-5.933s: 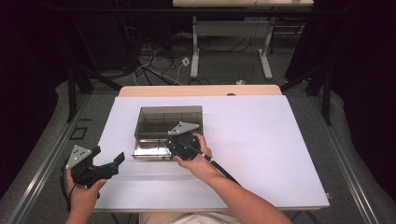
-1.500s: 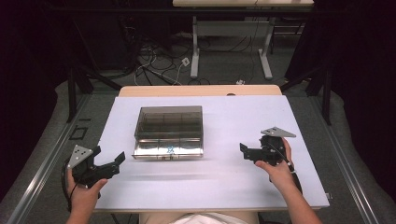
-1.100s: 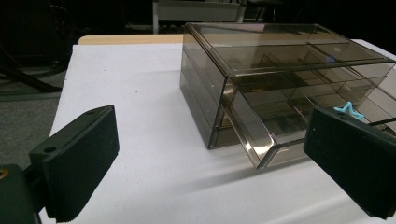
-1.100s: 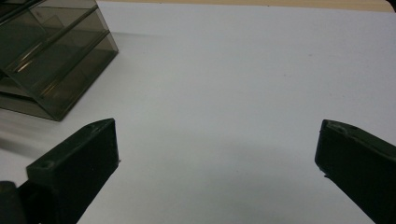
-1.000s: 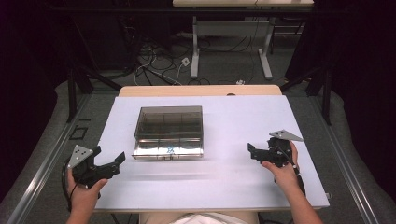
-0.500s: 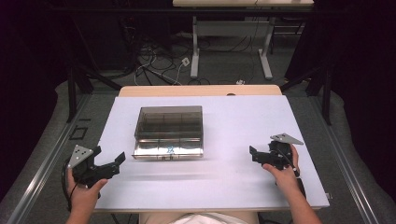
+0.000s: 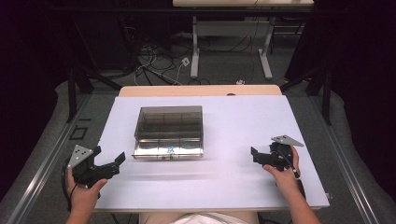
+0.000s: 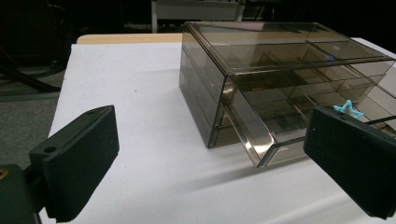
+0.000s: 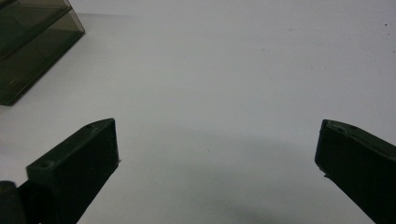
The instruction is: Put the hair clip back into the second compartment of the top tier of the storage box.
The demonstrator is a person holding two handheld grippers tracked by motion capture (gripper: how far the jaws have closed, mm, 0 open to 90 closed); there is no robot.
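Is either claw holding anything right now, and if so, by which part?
Nothing is held. The left claw and right claw are both open over the white table, clear of the drawer box.

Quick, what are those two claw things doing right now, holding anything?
Left gripper: open, holding nothing, resting near the table's left edge, facing the smoky plastic drawer box.
Right gripper: open, holding nothing, over the white table.

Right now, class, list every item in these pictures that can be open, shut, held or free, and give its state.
Smoky clear plastic drawer box: upright on the white table, untouched.
Lower drawer: pulled partly out.
Small light-blue star-shaped piece: lying in that drawer.
Left gripper: open, empty.
Right gripper: open, empty.
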